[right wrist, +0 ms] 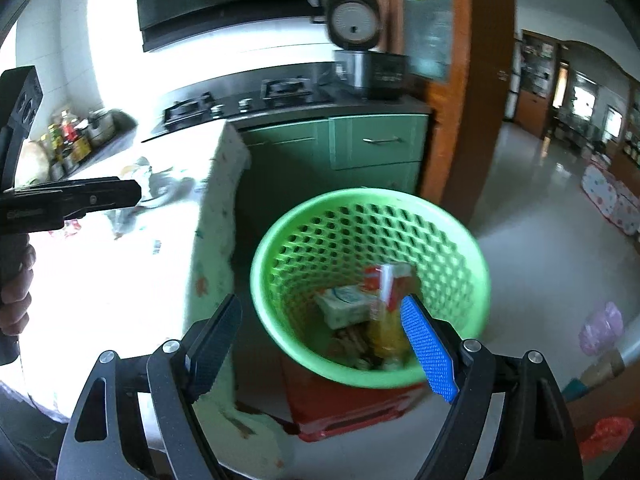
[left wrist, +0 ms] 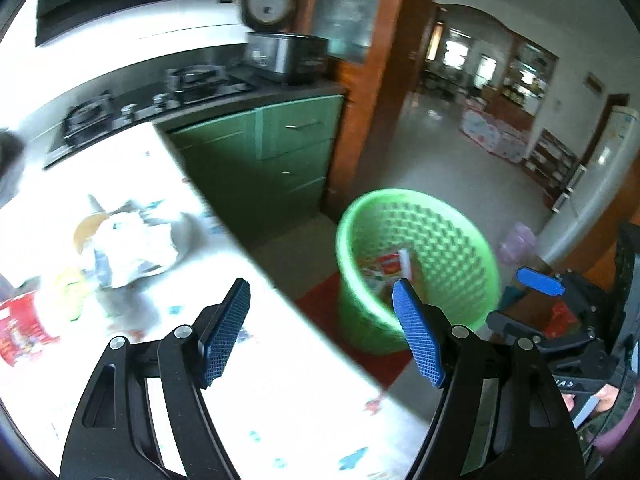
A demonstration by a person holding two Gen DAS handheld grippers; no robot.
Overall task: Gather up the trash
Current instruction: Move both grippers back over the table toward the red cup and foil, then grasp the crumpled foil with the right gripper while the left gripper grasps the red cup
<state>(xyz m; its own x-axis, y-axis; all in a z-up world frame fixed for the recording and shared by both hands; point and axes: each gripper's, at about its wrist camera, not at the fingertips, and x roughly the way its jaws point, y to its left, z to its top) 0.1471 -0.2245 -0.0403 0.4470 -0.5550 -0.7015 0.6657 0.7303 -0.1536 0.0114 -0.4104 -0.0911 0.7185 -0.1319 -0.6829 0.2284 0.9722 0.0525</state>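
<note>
Trash [right wrist: 370, 312] lies in the bottom of a green plastic wastebasket [right wrist: 472, 280] that stands on a red stool [right wrist: 348, 408] on the floor, just beside the tabletop [right wrist: 132, 280]: a red-and-white carton, a pale packet and yellow wrappers. More trash stays on the tabletop, where crumpled white wrappers [left wrist: 132, 248] sit in a bowl near a red cup [left wrist: 24, 328].

The left tool [left wrist: 320, 300] hangs over the tabletop's edge, its blue pads spread wide with nothing between them. The right tool [right wrist: 320, 320] is held above the wastebasket's rim, its pads also wide apart and gripping nothing; its right pad shows in front of the basket's contents. A hand [right wrist: 16, 292] grips the left tool's handle at the left edge of the right wrist view.

Behind stand green cabinets [right wrist: 376, 144], a gas hob [right wrist: 240, 100] and an open rice cooker [right wrist: 368, 60]. A pink bag [right wrist: 604, 328] lies on the floor.
</note>
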